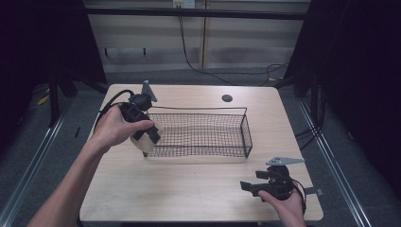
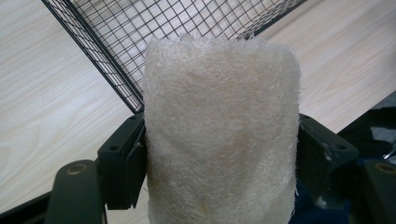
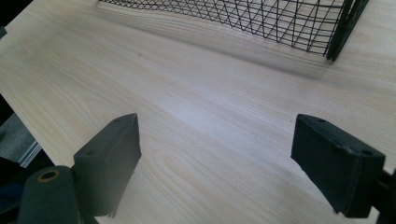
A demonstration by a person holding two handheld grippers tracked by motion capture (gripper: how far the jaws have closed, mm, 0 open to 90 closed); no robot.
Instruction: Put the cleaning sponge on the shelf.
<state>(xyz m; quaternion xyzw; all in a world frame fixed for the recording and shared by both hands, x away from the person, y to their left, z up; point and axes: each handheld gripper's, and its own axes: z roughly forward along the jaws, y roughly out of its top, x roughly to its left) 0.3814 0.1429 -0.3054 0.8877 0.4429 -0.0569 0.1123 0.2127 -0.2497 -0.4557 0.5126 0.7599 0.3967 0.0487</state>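
Two jaws of my left gripper (image 1: 150,137) pinch the loofah roll (image 2: 219,135) at centre-left, beside the wire basket (image 1: 247,130); snagging its rim could dislodge it. My right gripper (image 3: 215,158) rests spread.

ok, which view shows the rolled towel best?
The left gripper view: the towel is close up, clamped between the left tool's black jaws, basket behind. In the high view it is a small pale patch at the basket's left end.

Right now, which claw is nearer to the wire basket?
Left. The left claw, shut on a cream roll, is at the wire basket's left end; the right claw hangs open over bare table, apart from it.
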